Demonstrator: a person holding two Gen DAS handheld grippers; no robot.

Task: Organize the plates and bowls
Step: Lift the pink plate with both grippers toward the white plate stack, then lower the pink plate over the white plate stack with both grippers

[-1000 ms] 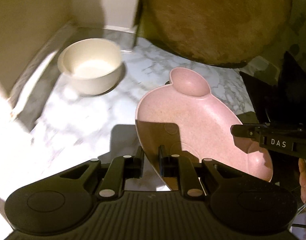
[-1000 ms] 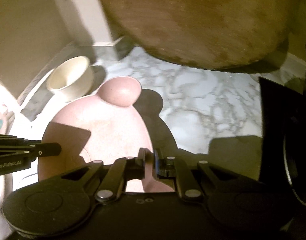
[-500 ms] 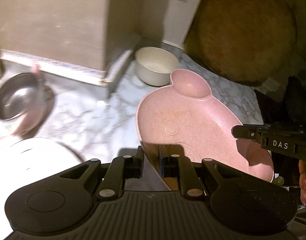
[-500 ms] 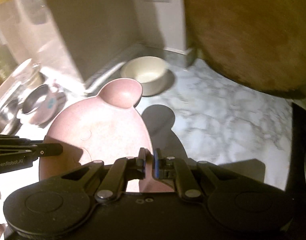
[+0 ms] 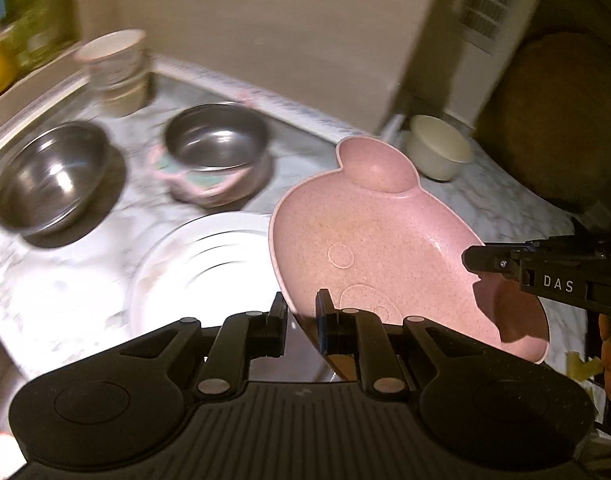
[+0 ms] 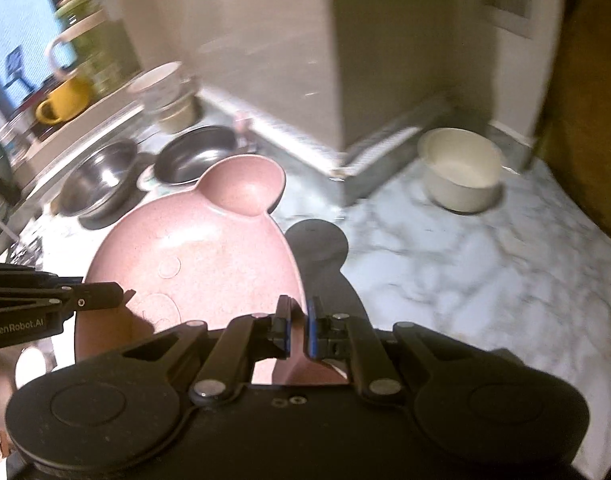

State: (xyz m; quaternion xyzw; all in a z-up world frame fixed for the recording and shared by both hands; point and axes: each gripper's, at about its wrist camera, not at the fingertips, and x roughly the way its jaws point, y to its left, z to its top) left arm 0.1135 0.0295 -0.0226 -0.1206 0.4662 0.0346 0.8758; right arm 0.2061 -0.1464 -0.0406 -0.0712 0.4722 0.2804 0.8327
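**Pink plate carried between both grippers toward the white plate**

The pink plate (image 5: pixel 385 248) (eared, animal-shaped) is held clear of the bench (image 6: pixel 485 272), gripped at opposite rims: the left gripper (image 5: pixel 301 320) is clenched on its near-left edge, and the right gripper (image 6: pixel 297 330) is clamped on the opposite edge. A white plate (image 5: pixel 201 264) is seen on the bench just beside and below it, with two steel bowls (image 5: pixel 213 144) beyond and a cream bowl (image 6: pixel 461 176) well apart by the wall. A transport step is judged to be in hand. Next, the pink plate is probably to be levelled over the white plate, lowered, and released by both grippers together.
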